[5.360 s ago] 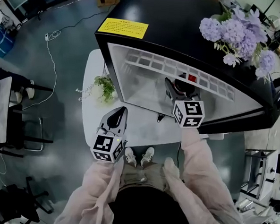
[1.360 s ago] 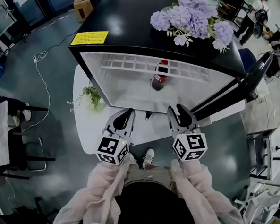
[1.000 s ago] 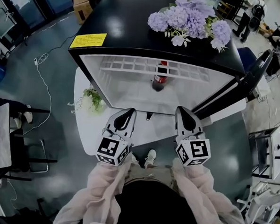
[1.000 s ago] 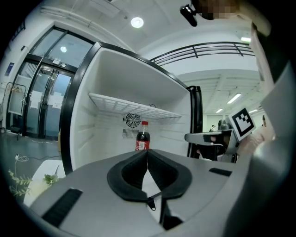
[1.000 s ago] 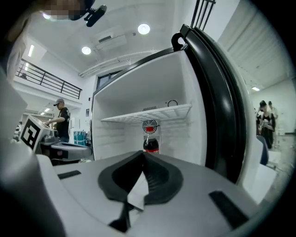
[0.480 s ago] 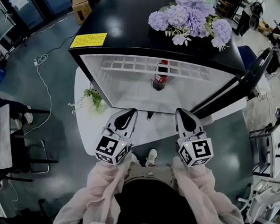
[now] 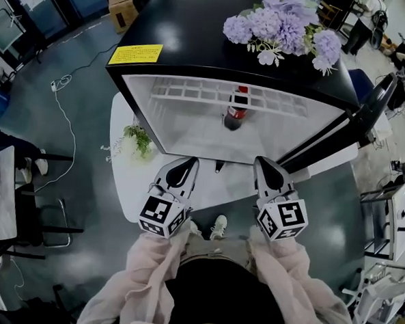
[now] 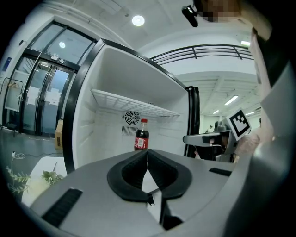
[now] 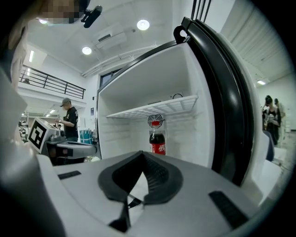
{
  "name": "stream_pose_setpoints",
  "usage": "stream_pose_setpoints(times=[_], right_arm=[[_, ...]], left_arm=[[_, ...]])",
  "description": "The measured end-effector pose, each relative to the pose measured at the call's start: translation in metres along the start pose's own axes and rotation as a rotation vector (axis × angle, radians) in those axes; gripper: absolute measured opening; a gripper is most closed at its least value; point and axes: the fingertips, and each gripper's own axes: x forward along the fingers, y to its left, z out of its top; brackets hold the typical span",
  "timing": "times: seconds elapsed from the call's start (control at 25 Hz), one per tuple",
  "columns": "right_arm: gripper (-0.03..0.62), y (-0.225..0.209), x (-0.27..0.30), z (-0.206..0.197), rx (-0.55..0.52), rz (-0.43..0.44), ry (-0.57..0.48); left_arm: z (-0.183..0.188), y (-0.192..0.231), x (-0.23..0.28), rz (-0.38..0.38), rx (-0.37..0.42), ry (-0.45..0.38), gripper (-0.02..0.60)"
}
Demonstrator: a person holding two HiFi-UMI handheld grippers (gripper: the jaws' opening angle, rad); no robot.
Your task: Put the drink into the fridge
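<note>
The left gripper [image 7: 188, 162] and right gripper [image 7: 262, 163] hover side by side before the open fridge [image 7: 217, 35], each with its jaws pressed together on nothing. The drink [image 7: 236, 110] stands upright inside, ahead of both tools and well apart from them, beneath the wire shelf [image 8: 134, 104]. The door [image 9: 222, 92] stands open beyond the right gripper.

Both tools [image 7: 181, 169] [image 7: 265, 170] closed, empty, side by side

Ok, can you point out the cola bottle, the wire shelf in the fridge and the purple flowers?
cola bottle [image 7: 236, 113]: head view, on its red label.
wire shelf [image 8: 134, 105]: left gripper view, middle of the white grid.
purple flowers [image 7: 286, 26]: head view, centre of the bunch.
</note>
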Motion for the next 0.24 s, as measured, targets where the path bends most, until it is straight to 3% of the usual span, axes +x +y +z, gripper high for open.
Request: stream_pose_setpoints(times=[0.24], right_arm=[[0.009, 0.0044, 0.001, 0.0005, -0.002, 0.007, 0.002]], left_arm=[[-0.0012, 0.0023, -0.0033, 0.009, -0.002, 0.002, 0.012]])
